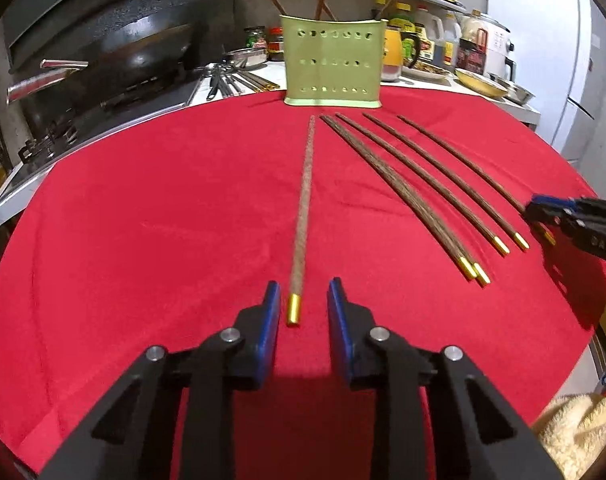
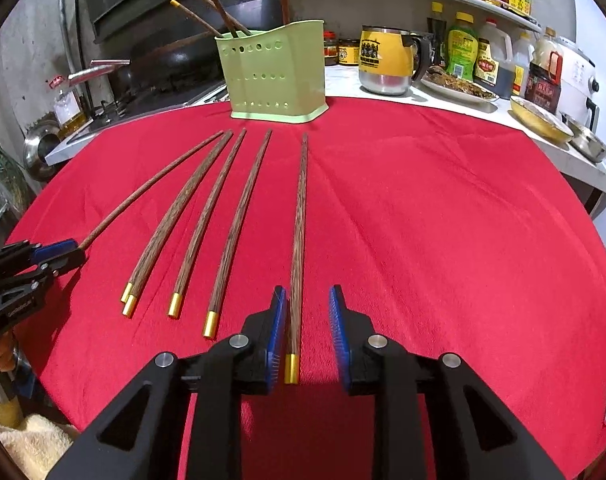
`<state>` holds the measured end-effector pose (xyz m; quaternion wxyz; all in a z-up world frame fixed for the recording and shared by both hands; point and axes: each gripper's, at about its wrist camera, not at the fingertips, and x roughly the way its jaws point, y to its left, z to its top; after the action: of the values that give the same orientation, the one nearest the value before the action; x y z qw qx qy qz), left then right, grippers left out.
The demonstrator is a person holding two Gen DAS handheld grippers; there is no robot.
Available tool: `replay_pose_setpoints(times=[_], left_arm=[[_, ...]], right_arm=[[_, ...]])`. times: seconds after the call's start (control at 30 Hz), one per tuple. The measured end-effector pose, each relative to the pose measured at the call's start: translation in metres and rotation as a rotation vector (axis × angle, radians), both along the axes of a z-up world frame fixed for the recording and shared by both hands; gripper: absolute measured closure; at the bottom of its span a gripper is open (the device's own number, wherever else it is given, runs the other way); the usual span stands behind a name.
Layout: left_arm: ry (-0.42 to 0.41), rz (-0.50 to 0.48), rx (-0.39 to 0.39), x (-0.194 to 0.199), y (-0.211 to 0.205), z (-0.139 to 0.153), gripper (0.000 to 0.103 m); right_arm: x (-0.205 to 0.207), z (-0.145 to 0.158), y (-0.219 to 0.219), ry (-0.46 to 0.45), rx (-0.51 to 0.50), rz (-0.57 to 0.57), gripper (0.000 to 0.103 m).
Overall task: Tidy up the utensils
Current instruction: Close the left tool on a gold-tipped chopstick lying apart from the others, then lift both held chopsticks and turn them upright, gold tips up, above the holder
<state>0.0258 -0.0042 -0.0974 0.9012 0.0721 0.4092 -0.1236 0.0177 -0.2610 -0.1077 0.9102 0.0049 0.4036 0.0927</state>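
Note:
Several brown chopsticks with gold caps lie side by side on the red cloth (image 1: 143, 220). A green perforated holder (image 1: 332, 62), also in the right wrist view (image 2: 277, 72), stands at the far edge with several chopsticks in it. My left gripper (image 1: 304, 300) is open, its fingers on either side of the gold end of the leftmost chopstick (image 1: 303, 216). My right gripper (image 2: 306, 320) is open around the rightmost chopstick (image 2: 299, 240), whose gold end lies between the pads. Each gripper also shows at the edge of the other's view: the right one (image 1: 543, 216), the left one (image 2: 63, 254).
A stove with a black wok (image 1: 143, 52) is at the back left. A yellow mug (image 2: 387, 60), sauce bottles (image 2: 459, 48), plates and bowls (image 2: 541, 118) crowd the white counter behind the cloth. A beige towel (image 1: 579, 432) lies at the near edge.

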Motion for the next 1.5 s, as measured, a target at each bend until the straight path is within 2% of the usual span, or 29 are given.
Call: replay_pose_setpoints(times=[0.2, 0.47, 0.9, 1.1, 1.17, 1.27, 1.3, 1.37, 1.43, 1.5], left_arm=[[-0.011, 0.037, 0.005, 0.010, -0.003, -0.001, 0.078], [-0.023, 0.039, 0.020, 0.013, -0.004, -0.002, 0.078], [-0.022, 0.043, 0.023, 0.015, -0.005, -0.002, 0.078], [-0.027, 0.043, 0.044, 0.017, -0.009, -0.002, 0.078], [-0.030, 0.042, 0.050, 0.016, -0.010, -0.002, 0.080], [-0.035, 0.025, 0.056, 0.015, -0.014, -0.002, 0.089], [-0.038, 0.016, 0.062, 0.015, -0.015, -0.002, 0.095], [-0.038, 0.010, 0.049, 0.015, -0.013, -0.001, 0.096], [-0.020, 0.002, -0.003, 0.015, -0.007, 0.003, 0.096], [-0.036, 0.001, -0.026, 0.012, -0.004, 0.009, 0.096]], right_arm=[[-0.007, -0.003, -0.001, -0.017, -0.007, 0.019, 0.079], [-0.017, -0.005, 0.016, -0.044, -0.048, 0.081, 0.078], [-0.036, -0.007, 0.008, -0.064, -0.023, 0.056, 0.080], [-0.036, -0.008, 0.011, -0.090, -0.043, 0.040, 0.081], [-0.037, -0.009, 0.010, -0.099, -0.032, 0.028, 0.081], [-0.038, -0.011, 0.011, -0.124, -0.038, 0.021, 0.082], [-0.037, -0.010, 0.011, -0.122, -0.035, 0.020, 0.096], [-0.035, -0.009, 0.009, -0.112, -0.031, 0.013, 0.096], [-0.034, -0.008, 0.009, -0.100, -0.036, 0.017, 0.096], [-0.035, -0.004, 0.008, -0.109, -0.033, 0.019, 0.096]])
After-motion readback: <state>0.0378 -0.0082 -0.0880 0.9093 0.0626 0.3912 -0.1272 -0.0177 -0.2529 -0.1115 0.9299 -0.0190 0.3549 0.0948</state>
